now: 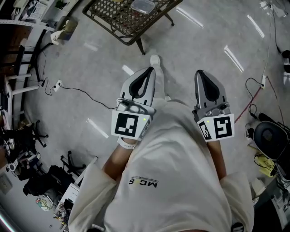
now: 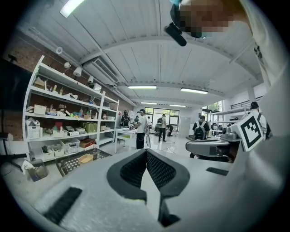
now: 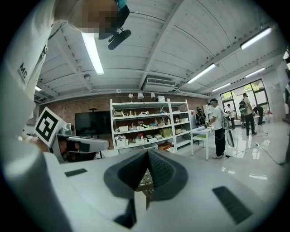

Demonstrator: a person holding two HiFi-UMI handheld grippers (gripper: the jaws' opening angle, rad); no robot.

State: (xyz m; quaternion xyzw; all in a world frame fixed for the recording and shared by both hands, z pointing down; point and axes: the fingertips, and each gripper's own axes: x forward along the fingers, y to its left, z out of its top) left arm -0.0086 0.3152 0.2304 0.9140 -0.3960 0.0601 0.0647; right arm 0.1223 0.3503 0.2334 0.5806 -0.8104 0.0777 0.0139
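The person stands holding both tools out in front of the chest, level with each other and a little apart. The left gripper (image 1: 151,69) is pressed together with its ribbed pads meeting at the tip, and it holds nothing. The right gripper (image 1: 200,72) is the same, with its jaws together and empty. Each carries a cube with black-and-white square markers at the wrist end, the left cube (image 1: 127,124) and the right cube (image 1: 220,128).

Just past the left gripper's tip is the person's white shoe (image 1: 155,60) on the grey floor (image 1: 204,41). It is near the gripper but below it, and the two do not touch.

Well ahead is a dark wire-mesh tabletop (image 1: 113,18) with a clear lidded plastic box (image 1: 143,5) on it. A black cable (image 1: 81,92) trails across the floor to the left. The white shirt (image 1: 181,149) bears dark lettering (image 1: 142,182) that reads "MCS", seen upside down from above.

Off to the left gripper's side are white shelves (image 2: 68,120) crowded with boxes, whose labels are too small to read.
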